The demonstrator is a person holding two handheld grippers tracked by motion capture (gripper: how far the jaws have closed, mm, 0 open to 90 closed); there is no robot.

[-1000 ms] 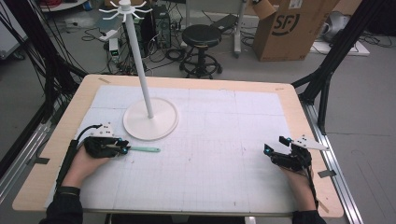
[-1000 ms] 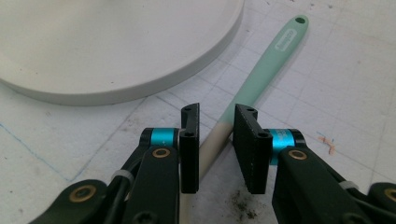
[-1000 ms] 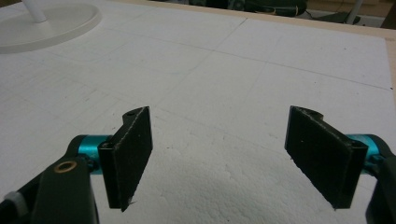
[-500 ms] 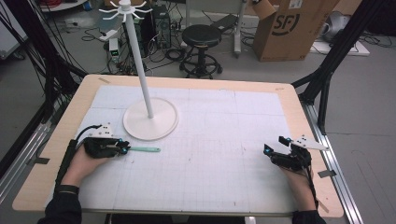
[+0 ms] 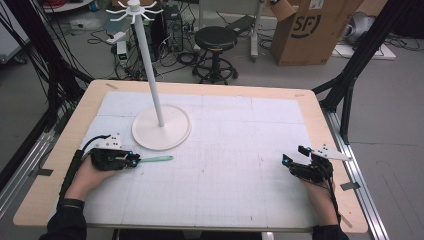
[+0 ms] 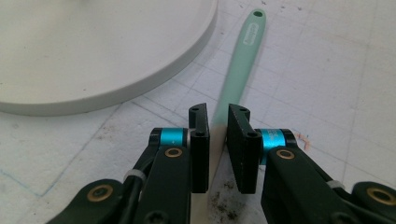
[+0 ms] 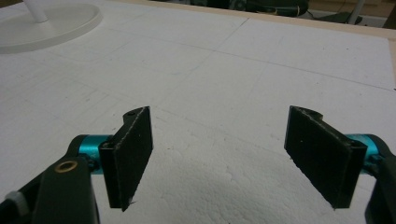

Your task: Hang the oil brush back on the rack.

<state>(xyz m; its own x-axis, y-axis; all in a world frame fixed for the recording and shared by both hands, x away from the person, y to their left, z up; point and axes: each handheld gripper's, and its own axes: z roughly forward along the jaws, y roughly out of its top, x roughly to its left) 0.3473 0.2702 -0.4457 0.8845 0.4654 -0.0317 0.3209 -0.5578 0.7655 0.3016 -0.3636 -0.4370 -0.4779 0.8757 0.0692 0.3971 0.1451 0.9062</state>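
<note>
White gridded matting [image 5: 225, 150] covers your pale wood table [image 5: 320, 125], which fills the middle of the high view. Beyond it, along the top of the frame, sit a black stool [image 5: 216, 42], a cardboard box [image 5: 312, 30] and tangled cables on a grey floor. A white stand [image 5: 161, 131] with a round base and tall pole rises at the upper left of the mat.

Just below that base, at left centre of the high view, lies a mint-green spatula [image 5: 155, 159]. In the left gripper view its slim handle [image 6: 243, 60] runs toward the upper right of the frame and ends in a small hanging hole.

Your left gripper [image 6: 218, 128] has its jaws nearly together, pinching the spatula's near end. Your right gripper [image 7: 219, 154] sits at lower right of the high view, well apart from the spatula, jaws spread wide over bare mat.
</note>
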